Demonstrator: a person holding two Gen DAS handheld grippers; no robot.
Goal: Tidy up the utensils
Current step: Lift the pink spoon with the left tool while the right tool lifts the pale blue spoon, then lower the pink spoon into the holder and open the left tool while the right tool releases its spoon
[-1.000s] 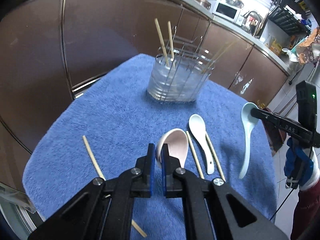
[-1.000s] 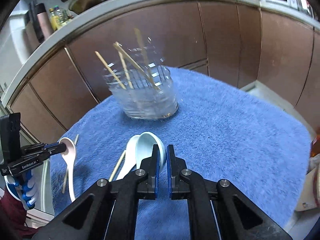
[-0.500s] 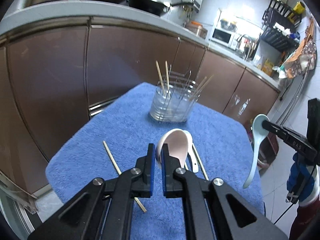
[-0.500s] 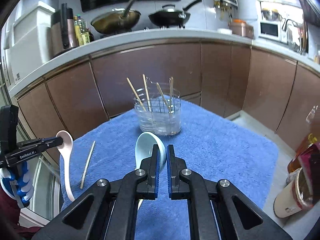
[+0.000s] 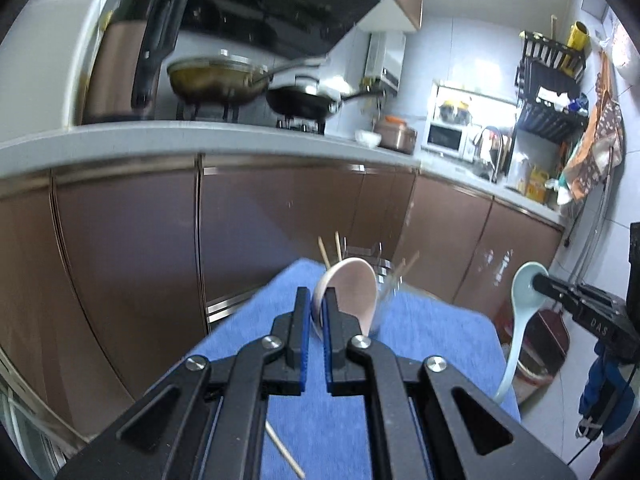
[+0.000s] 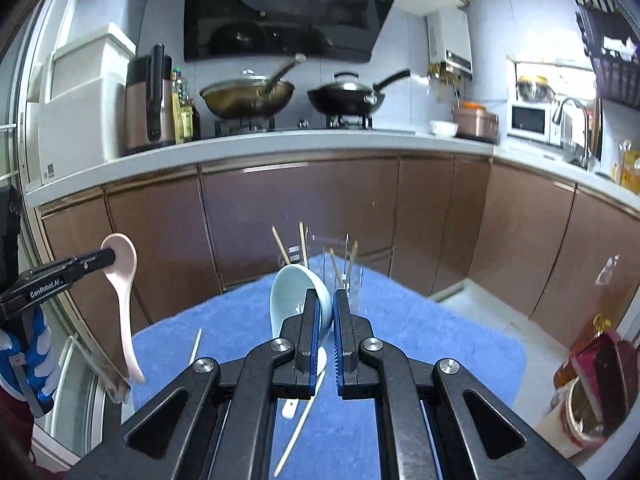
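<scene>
Blue towelling covers the table, which stands before brown kitchen cabinets under a pale counter carrying two pans on a stove. A clear holder with chopsticks standing in it sits at the table's far edge; loose chopsticks lie on the cloth. The left gripper is nearly closed, pinching the bowl of a pink spoon held in the air. The right gripper is likewise nearly closed on the bowl of a light blue spoon, handle hanging down.
</scene>
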